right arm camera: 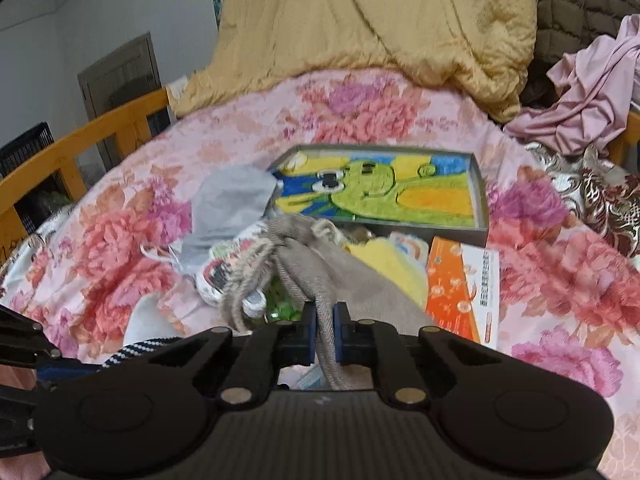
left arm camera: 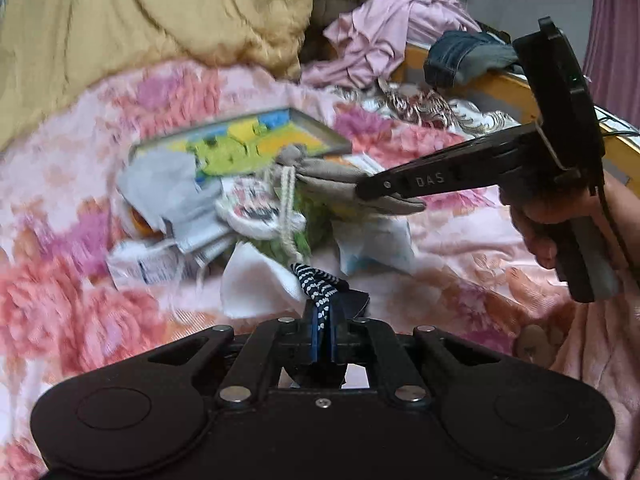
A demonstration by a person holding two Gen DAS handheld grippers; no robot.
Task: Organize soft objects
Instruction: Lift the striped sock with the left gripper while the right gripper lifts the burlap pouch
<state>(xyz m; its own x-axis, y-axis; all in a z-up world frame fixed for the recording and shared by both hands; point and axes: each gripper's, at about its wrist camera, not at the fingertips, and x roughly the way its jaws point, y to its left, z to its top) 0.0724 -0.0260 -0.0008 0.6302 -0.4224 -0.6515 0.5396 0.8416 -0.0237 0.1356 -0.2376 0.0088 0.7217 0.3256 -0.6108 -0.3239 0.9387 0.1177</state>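
Just ahead of my right gripper, a beige cloth bag runs away from the jaws toward the pile of clutter; the jaws are clenched on its near edge, fabric pinched between the blue pads. The bag's long axis lies along my line of pointing, gathered neck and cream drawstring at the far end. My left gripper is clamped on a navy-and-white patterned strip, which looks joined to the hanging drawstring, though blur leaves that uncertain. Judgement: both hands are on one item, the right on the body, the left nearer the cord end, so the coming move turns on lifting it clear of the pile on the floral bedspread without dragging loose pieces. The left view shows the bag side-on, lifted off the pile, and my right hand on its handle. The right view alone shows the painted tray, orange box and yellow cloth beyond the bag.
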